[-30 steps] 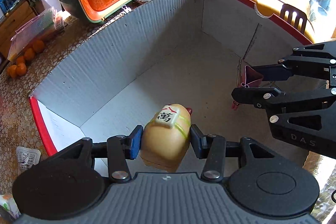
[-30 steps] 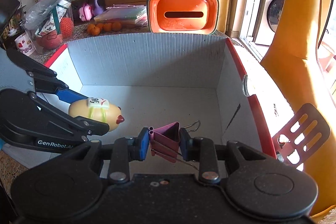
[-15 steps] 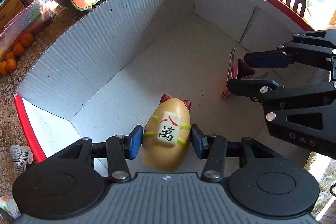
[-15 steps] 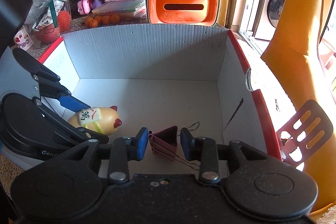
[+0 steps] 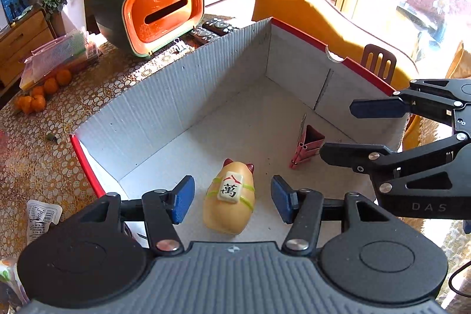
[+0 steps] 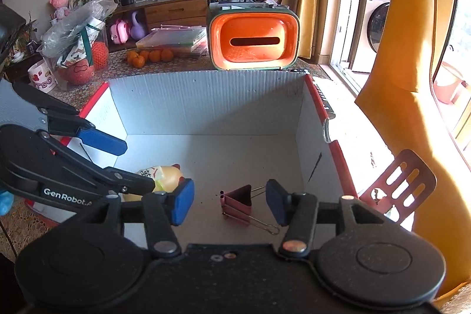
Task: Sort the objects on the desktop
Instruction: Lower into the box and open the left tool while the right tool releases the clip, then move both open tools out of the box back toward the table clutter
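Note:
A yellow cat-shaped toy [image 5: 230,204] with a mahjong tile on its back lies on the floor of a white cardboard box [image 5: 164,108] with red rims. My left gripper [image 5: 232,200] is open above it, not touching. A pink binder clip [image 6: 238,203] lies on the box floor to the toy's right; it also shows in the left wrist view [image 5: 307,144]. My right gripper [image 6: 230,202] is open above the clip, apart from it. The toy [image 6: 164,175] is partly hidden by the left gripper in the right wrist view.
An orange and green tissue box [image 6: 253,41] stands behind the box. Remotes [image 5: 212,30], oranges [image 5: 38,93], a plastic folder [image 5: 59,55] and a wrapper [image 5: 41,218] lie on the patterned table. A brown slotted spatula [image 6: 403,181] lies right of the box.
Both grippers opened, releasing the toy and the clip onto the box floor, then rose and pulled back.

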`<state>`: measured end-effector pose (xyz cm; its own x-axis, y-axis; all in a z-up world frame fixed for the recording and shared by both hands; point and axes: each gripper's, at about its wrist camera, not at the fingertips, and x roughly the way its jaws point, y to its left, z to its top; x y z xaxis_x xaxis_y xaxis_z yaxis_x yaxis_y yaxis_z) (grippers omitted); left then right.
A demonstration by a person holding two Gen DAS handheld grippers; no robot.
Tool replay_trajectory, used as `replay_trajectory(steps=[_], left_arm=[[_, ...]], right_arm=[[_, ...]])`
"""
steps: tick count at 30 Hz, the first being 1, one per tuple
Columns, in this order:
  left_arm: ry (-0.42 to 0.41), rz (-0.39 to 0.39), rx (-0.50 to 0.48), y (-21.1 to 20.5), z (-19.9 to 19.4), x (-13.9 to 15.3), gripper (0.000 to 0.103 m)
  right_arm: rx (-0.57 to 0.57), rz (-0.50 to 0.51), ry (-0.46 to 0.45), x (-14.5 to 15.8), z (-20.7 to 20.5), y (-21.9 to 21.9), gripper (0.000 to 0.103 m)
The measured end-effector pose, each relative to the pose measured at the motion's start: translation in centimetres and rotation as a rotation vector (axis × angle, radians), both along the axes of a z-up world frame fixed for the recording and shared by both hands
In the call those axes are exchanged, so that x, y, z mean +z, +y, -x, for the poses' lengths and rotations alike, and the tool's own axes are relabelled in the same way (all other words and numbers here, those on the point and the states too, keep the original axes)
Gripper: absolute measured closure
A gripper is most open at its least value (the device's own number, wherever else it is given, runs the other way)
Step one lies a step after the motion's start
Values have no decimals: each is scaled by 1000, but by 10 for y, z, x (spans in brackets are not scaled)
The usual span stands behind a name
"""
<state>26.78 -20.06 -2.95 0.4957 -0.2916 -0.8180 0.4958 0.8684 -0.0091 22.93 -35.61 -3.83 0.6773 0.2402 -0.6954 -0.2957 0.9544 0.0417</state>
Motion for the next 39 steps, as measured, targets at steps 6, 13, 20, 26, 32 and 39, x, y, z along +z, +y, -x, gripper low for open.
replay_trajectory(steps=[6,13,20,26,32,39], left_arm=[[-53,81,35,20,27,24,47],[-137,131,68,44,65,45,47],[-202,187,112,73,99,60,43],[-260,191,140,101,128,65,33],[-284,215,196,137,153,68,26],[-315,228,262,177,179,66,18]], right_arm=[[14,-9,-56,19,24,8,41],[10,-45,-109,36,53,19,30],[1,-53,-162,47,80,37,20],[20,-52,-201,54,105,62,15],[43,-80,-210,57,121,89,11],[76,-104,-228,58,140,125,2]])
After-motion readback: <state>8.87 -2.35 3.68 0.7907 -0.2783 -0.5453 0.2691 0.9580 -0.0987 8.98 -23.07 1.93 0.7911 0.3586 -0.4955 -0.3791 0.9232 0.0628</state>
